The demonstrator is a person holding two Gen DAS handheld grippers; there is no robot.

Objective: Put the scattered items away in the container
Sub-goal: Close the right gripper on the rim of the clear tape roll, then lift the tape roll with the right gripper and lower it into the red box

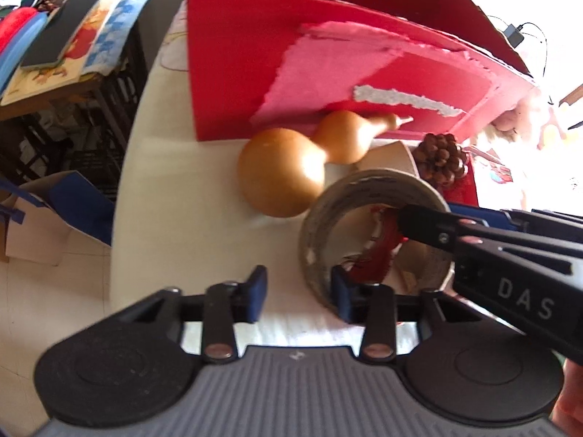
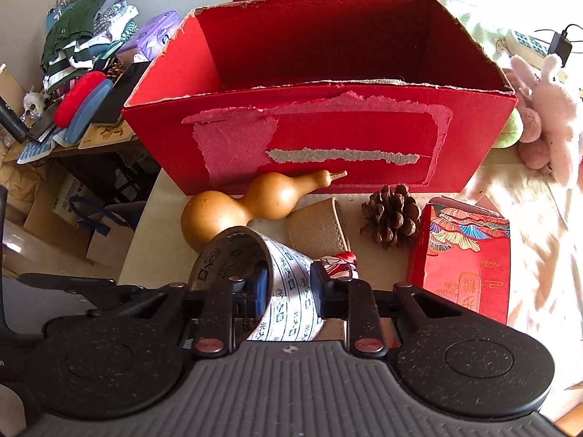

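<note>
Table (image 2: 160,240) with box (image 2: 328,138), gourd (image 2: 240,207), pinecone (image 2: 391,215)

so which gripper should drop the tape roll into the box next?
Right. The right hand-held gripper already clamps the printed white tape roll's wall, facing the open red cardboard box. The left hand-held gripper is open, holding nothing.

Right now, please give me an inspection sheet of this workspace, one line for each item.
Surface: pale table, partly in strong sunlight.
Job's things: red box open and looking empty; gourd lying against its front wall; pine cone; tan case; red packet; tape roll.
Clutter: plush toys to the right of the box.
Grippers: right tongs shut on the tape roll's wall; left tongs open, one finger at the roll's rim.
Cables: charger with cable behind the box.
Surroundings: side shelf with folded clothes; paper bags on the floor.
</note>
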